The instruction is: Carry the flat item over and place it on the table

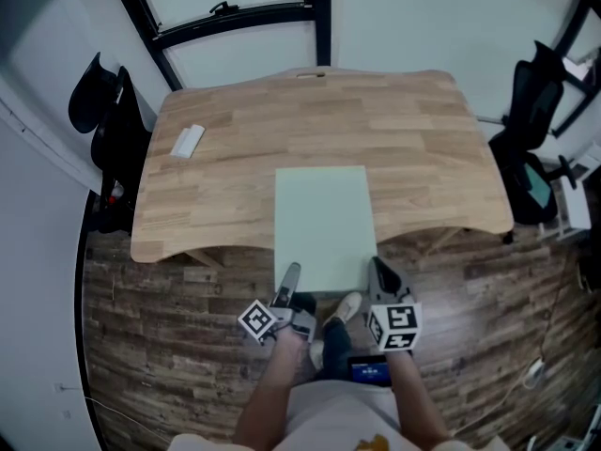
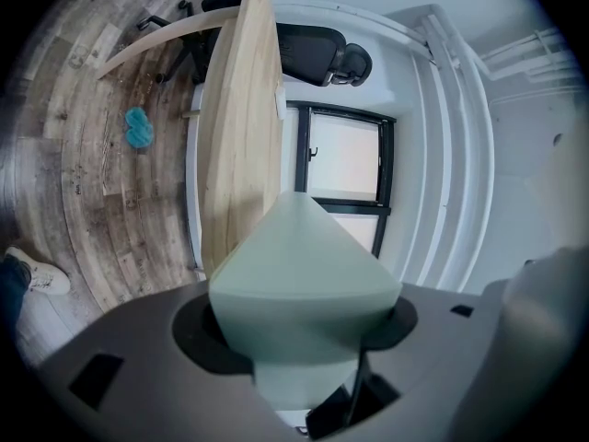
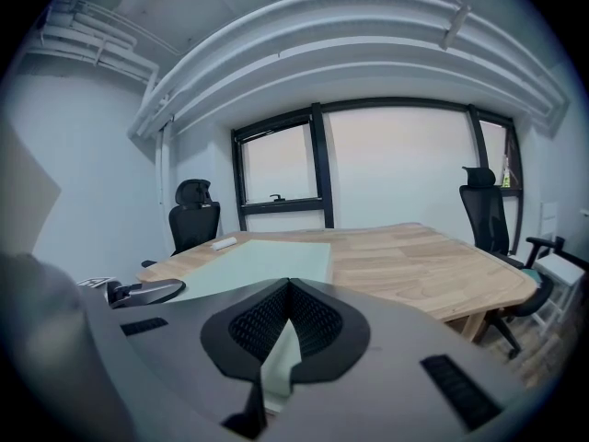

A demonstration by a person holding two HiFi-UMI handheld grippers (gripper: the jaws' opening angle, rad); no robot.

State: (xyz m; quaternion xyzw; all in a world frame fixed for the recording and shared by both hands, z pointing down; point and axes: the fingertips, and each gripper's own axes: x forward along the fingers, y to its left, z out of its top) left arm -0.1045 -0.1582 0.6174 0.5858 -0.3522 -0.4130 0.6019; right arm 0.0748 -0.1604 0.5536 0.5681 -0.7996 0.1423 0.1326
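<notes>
Pale green sheet [image 1: 324, 219] lies mostly over the wooden surface [image 1: 432, 148], with its near edge past the rim. Both the left gripper [image 1: 288, 280] and right gripper [image 1: 379, 272] have fingers pinched shut on a near corner, probably to keep the sheet level for setting down.

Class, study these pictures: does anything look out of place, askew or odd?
Only the pale green sheet: its near end juts past the front edge of the table, held there by the left gripper and right gripper. It lies square, not askew.
</notes>
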